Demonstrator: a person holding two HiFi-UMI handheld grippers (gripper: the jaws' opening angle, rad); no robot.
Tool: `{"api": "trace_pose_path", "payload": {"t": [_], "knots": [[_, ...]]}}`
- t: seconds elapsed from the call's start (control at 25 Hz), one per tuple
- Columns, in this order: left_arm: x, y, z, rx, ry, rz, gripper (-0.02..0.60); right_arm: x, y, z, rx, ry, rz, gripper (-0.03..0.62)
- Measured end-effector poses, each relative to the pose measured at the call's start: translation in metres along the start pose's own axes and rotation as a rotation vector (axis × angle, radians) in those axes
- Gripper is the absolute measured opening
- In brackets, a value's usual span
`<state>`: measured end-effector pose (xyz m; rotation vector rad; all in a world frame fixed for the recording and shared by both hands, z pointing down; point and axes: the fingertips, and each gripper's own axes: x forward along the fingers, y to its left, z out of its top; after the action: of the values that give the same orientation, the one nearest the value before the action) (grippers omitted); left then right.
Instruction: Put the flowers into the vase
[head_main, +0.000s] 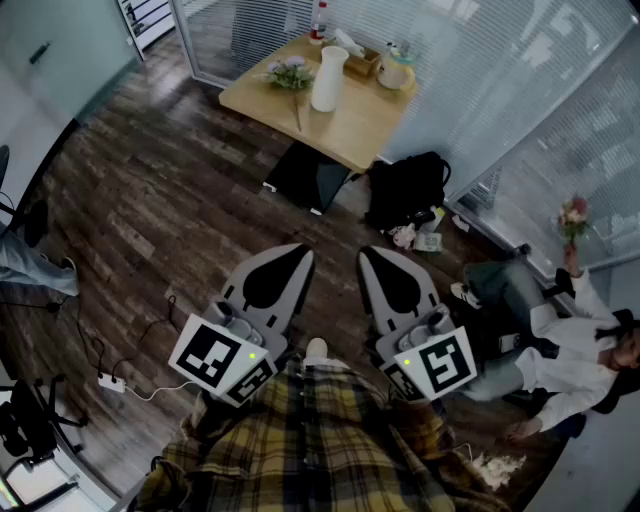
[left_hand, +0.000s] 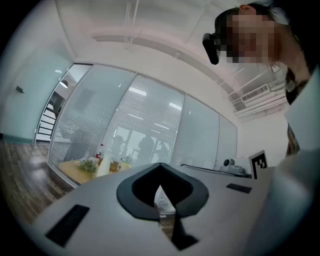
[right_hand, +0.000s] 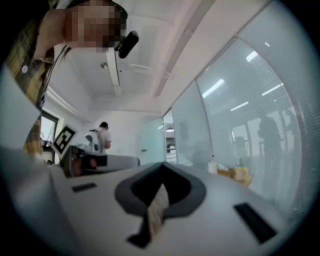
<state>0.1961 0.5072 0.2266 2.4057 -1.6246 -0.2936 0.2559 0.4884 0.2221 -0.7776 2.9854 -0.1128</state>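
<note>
A tall white vase (head_main: 328, 78) stands on a wooden table (head_main: 350, 125) far ahead across the room. A bunch of flowers (head_main: 290, 74) lies on the table just left of the vase, its stem pointing toward me. Both grippers are held level close to my body, far from the table. My left gripper (head_main: 302, 251) has its jaws together with nothing between them, and my right gripper (head_main: 366, 251) looks the same. The left gripper view shows the vase (left_hand: 105, 165) and flowers (left_hand: 89, 165) small in the distance beyond the gripper (left_hand: 160, 165).
A box (head_main: 360, 62) and a cup (head_main: 393, 72) sit behind the vase. A black bag (head_main: 405, 190) and a dark panel (head_main: 305, 178) lie on the floor by the table. A seated person (head_main: 560, 345) at the right holds up a flower (head_main: 573, 218). Glass walls with blinds enclose the corner.
</note>
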Motion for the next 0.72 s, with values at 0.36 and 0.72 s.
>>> {"api": "trace_pose_path", "payload": {"t": [0.36,0.72], "knots": [[0.007,-0.002,-0.001,0.020,0.017,-0.011,0.009,0.000,-0.006,-0.005,0.013,0.022,-0.001,0.012],[0.005,-0.022,-0.008,0.034,0.007,0.024,0.009,-0.028,-0.013,-0.011,0.022,0.030,0.008,0.012]]}}
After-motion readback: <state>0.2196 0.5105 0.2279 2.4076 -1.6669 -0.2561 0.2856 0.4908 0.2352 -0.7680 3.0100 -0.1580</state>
